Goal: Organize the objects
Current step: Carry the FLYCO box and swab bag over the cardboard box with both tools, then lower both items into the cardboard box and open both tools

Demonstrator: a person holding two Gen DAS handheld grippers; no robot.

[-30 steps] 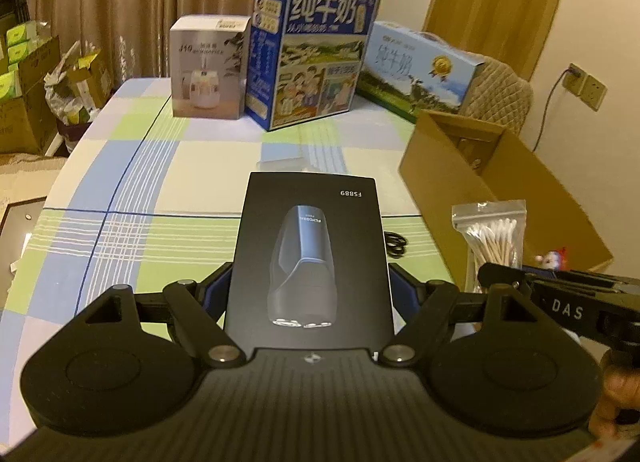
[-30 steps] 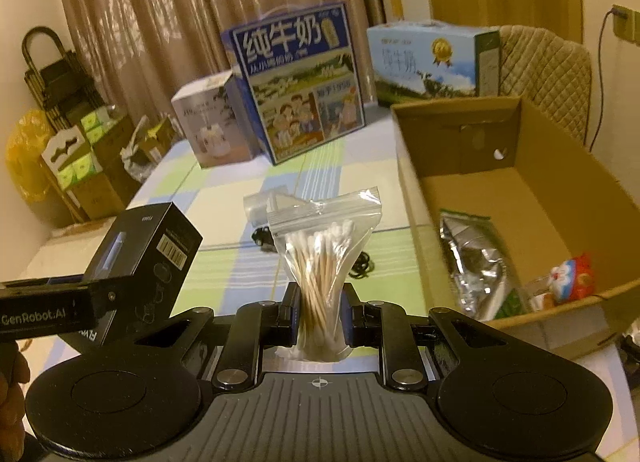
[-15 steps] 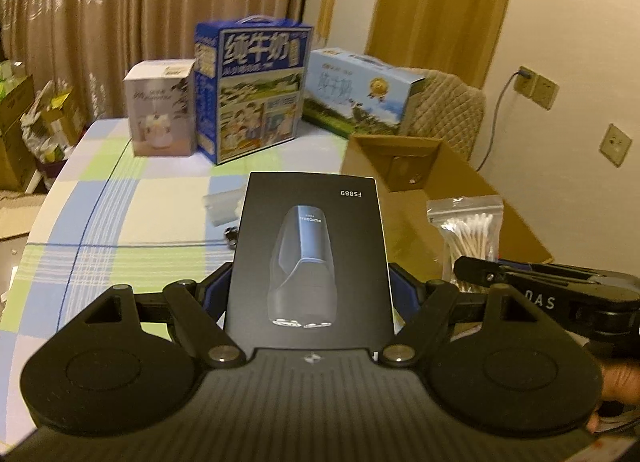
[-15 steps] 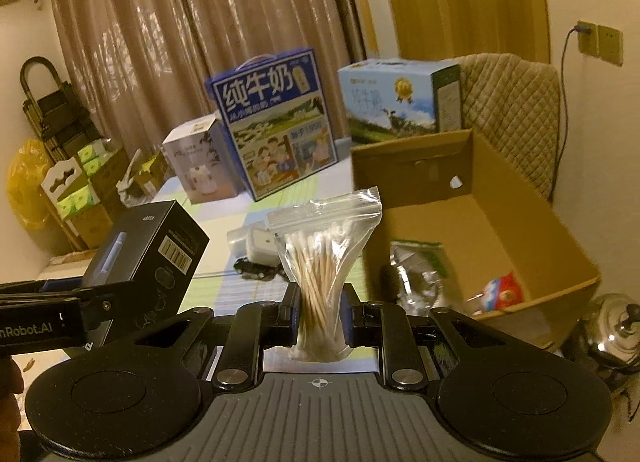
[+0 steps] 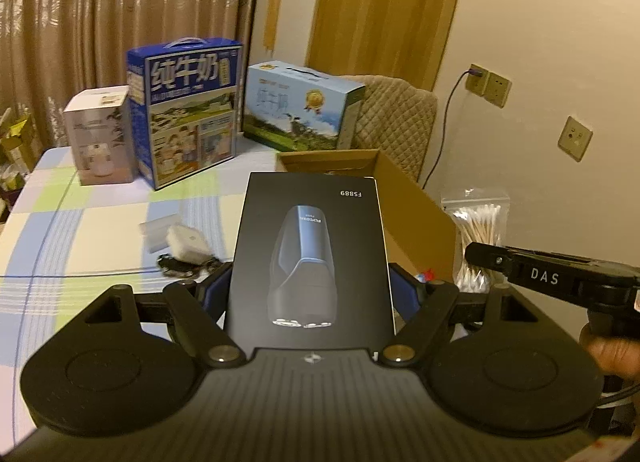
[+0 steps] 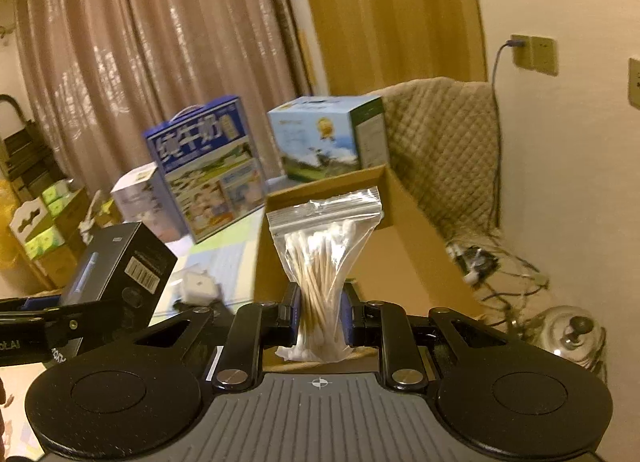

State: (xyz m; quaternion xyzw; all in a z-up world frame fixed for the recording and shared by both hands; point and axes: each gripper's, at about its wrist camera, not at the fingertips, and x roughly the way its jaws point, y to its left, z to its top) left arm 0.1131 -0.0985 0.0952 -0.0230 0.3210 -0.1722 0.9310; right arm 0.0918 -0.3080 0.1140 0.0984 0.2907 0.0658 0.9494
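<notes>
Shaver box point(image 5: 312, 262), left wrist view: I had it clamped in the left gripper point(image 5: 310, 294) jaws above the counter point(image 5: 80, 229), carton point(image 5: 416, 213) just beyond. Step: carrying; next, lower inside and release. Carton interior hidden.

Swab bag point(image 6: 322, 258), right wrist view: right gripper point(image 6: 320, 320) jaws pinched it before the carton; floor clutter blurred.

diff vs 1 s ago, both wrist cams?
Both grippers lifted and swung toward the cardboard box, carrying their loads. The left gripper still holds the black shaver box; the right gripper still pinches the cotton swab bag. Nothing released; the table items haven't moved.
</notes>
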